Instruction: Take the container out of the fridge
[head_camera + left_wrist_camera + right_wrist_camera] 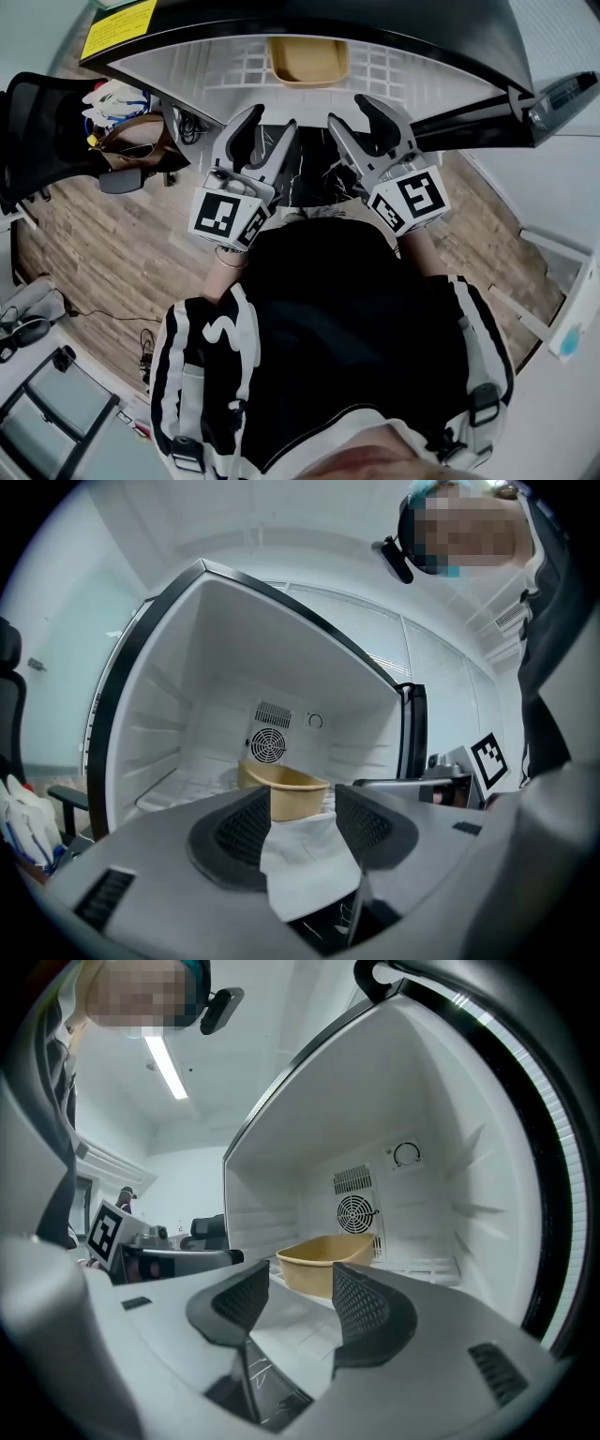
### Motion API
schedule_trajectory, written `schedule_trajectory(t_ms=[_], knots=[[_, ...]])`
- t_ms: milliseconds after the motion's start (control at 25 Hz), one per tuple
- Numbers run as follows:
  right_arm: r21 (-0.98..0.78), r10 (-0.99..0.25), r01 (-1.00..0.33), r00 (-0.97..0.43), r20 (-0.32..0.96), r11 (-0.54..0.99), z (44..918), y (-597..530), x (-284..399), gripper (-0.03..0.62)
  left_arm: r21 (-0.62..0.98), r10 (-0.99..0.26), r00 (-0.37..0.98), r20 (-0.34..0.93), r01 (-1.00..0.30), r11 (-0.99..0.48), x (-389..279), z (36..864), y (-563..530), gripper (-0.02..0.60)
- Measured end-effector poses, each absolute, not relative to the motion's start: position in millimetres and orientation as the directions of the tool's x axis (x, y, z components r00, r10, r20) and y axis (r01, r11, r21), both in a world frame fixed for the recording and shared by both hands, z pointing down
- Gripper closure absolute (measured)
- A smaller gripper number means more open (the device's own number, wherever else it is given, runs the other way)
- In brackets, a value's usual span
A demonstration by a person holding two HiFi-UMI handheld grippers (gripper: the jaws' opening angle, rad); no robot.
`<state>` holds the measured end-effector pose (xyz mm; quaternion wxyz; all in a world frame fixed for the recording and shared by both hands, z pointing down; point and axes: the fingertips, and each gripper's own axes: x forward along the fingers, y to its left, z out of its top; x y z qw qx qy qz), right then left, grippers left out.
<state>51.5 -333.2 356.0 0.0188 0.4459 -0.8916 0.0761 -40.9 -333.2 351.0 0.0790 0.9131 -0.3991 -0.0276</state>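
A tan open container (307,61) stands on the white wire shelf (234,70) inside the open fridge. In the left gripper view the container (281,789) sits in front of the round fan at the back wall; in the right gripper view the same container (323,1262) is a little ahead of the jaws. My left gripper (261,131) and my right gripper (361,117) hover side by side before the fridge opening, short of the container. Both are open, with nothing between the pads (246,829) (364,1305).
The fridge has a black shell and its door (525,103) hangs open at the right. At the left stand a black office chair (37,131) and a bag with bottles (127,131) on the wooden floor (112,272). Cables lie at lower left.
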Motion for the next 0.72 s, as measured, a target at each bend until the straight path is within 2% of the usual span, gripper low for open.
schedule_trajectory(t_ms=[720], knots=[[-0.108,-0.799,-0.815,-0.580,0.158,0.570,365,-352,50,0.382,0.158,-0.722,0.692,0.025,-0.716,-0.680,-40,358,-351,0.371]])
